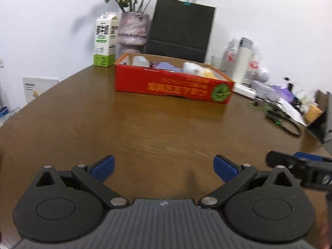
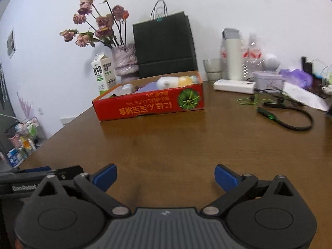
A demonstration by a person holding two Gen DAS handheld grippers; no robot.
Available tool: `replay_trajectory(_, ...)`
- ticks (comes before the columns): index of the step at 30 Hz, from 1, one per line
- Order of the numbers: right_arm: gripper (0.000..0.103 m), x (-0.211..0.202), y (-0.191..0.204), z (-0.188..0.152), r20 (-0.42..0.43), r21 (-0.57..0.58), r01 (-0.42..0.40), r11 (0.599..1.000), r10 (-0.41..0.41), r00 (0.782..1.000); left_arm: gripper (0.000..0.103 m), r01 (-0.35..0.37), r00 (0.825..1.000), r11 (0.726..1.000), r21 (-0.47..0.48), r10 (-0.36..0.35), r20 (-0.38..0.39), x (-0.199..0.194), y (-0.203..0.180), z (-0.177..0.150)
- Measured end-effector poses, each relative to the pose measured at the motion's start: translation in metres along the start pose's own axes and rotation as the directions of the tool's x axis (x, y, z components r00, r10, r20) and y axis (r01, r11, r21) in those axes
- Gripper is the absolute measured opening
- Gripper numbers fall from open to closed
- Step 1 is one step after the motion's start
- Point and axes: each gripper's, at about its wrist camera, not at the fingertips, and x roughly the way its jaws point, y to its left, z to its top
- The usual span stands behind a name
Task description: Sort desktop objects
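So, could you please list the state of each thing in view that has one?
left gripper: open, nothing between its fingers.
right gripper: open, nothing between its fingers.
red box: topless, holding soft toys, print upside down.
milk carton: upright, closed.
black paper bag: upright against the wall.
roses: wilted, in a vase.
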Motion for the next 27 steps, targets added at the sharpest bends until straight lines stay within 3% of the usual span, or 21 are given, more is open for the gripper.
replay_trajectory(2, 0.103, -0.012, 0.002, -0.01, 0.032, -0.026, 0.016, 1.0, -0.016, 0.999, 0.103, -0.014, 1.0, 1.0, 0.017, 0.013, 0.015, -0.01, -0.007, -0.007)
replay_trajectory(6, 0.103, -0.009, 0.004, -0.012, -0.005, -0.062, 0.043, 0.997, -0.044, 0.999, 0.103, -0.063, 0.997, 0.995, 0.075, 0.059, 0.053, -0.013, -0.015, -0.007)
replay_trajectory(9, 0.103, 0.004, 0.005, -0.009, -0.027, -0.056, 0.049, 0.997, -0.05, 0.998, 0.103, -0.094, 0.996, 0.985, 0.147, 0.092, 0.022, 0.001, -0.017, 0.001)
replay_trajectory(18, 0.103, 0.058, 0.016, 0.008, -0.077, -0.102, 0.043, 0.994, -0.051, 0.996, 0.103, -0.019, 0.994, 0.999, 0.03, 0.022, -0.111, 0.045, 0.016, 0.017)
replay_trajectory(27, 0.103, 0.095, 0.023, 0.027, -0.088, -0.128, 0.043, 0.991, -0.054, 0.995, 0.103, -0.076, 0.988, 0.995, 0.065, 0.084, -0.128, 0.079, 0.024, 0.028)
